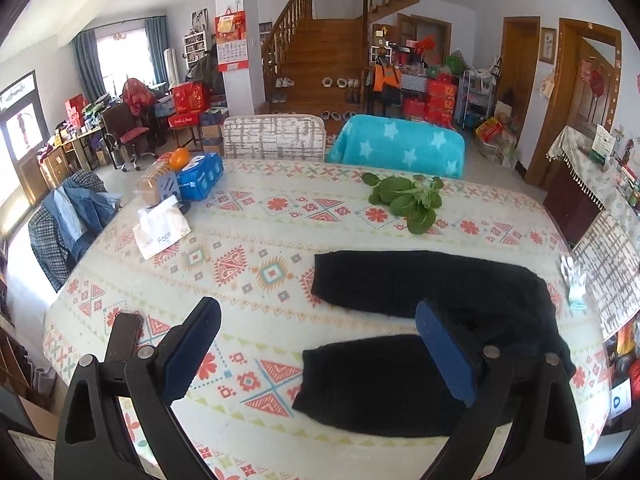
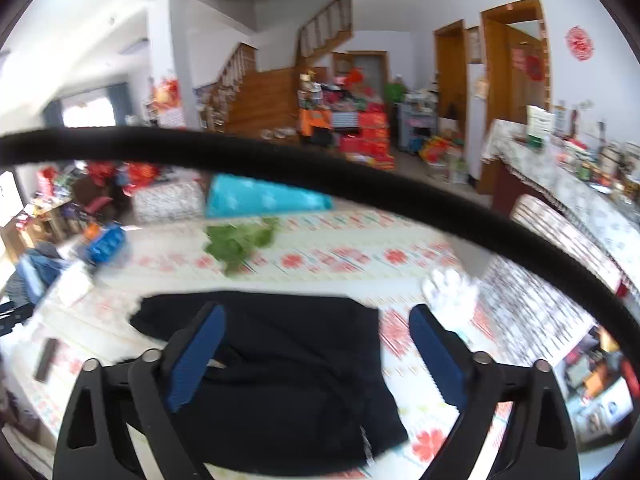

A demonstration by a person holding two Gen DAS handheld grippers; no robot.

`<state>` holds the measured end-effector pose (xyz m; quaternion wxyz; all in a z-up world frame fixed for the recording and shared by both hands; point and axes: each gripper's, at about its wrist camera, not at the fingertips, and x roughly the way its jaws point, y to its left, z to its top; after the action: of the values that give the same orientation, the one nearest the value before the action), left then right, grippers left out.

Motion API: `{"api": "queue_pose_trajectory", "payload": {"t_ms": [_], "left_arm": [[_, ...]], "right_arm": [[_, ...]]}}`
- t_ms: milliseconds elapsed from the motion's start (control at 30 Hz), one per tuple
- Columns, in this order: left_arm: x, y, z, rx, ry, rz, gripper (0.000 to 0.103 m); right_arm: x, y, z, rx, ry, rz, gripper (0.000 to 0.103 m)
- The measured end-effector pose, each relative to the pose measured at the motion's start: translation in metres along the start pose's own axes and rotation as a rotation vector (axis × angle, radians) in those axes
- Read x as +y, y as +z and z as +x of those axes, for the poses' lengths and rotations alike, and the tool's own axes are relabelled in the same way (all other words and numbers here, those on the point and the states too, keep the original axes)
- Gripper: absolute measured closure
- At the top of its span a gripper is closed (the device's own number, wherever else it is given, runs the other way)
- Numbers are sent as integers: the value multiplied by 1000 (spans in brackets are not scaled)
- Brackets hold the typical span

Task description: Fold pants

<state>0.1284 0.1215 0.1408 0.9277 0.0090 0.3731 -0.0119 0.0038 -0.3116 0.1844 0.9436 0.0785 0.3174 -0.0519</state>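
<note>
We see black pants (image 1: 420,312) flat on tablecloth (image 1: 248,216), 2 legs apart toward 9 o'clock, ready for folding; left gripper (image 1: 318,344) & right gripper (image 2: 316,344) wide, empty.

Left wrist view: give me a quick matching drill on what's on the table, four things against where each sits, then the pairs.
Things:
1. black pants
2. leafy greens
3. blue box
4. dark phone

Places:
A. far left corner, under an orange
B. near left edge, beside the left gripper
C. far side, before the turquoise chair cover
D. near right, legs pointing left

Pairs: 1-D, 2-C, 3-A, 4-B
</note>
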Motion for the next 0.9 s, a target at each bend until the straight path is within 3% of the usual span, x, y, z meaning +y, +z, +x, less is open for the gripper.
{"api": "queue_pose_trajectory", "payload": {"t_ms": [133, 267, 500, 733, 900], "left_arm": [[-33, 12, 49, 57, -6, 62, 5], [-66, 6, 124, 147, -26, 114, 5], [-108, -15, 249, 249, -55, 220, 5], [-70, -38, 332, 397, -29, 177, 5], [-40, -40, 338, 390, -34, 180, 5]], "right_arm": [[16, 11, 62, 121, 23, -34, 6], [27, -21, 135, 280, 15, -20, 7], [64, -57, 240, 416, -51, -78, 8], [76, -77, 322, 511, -133, -112, 8], [48, -91, 329, 555, -181, -77, 8]]}}
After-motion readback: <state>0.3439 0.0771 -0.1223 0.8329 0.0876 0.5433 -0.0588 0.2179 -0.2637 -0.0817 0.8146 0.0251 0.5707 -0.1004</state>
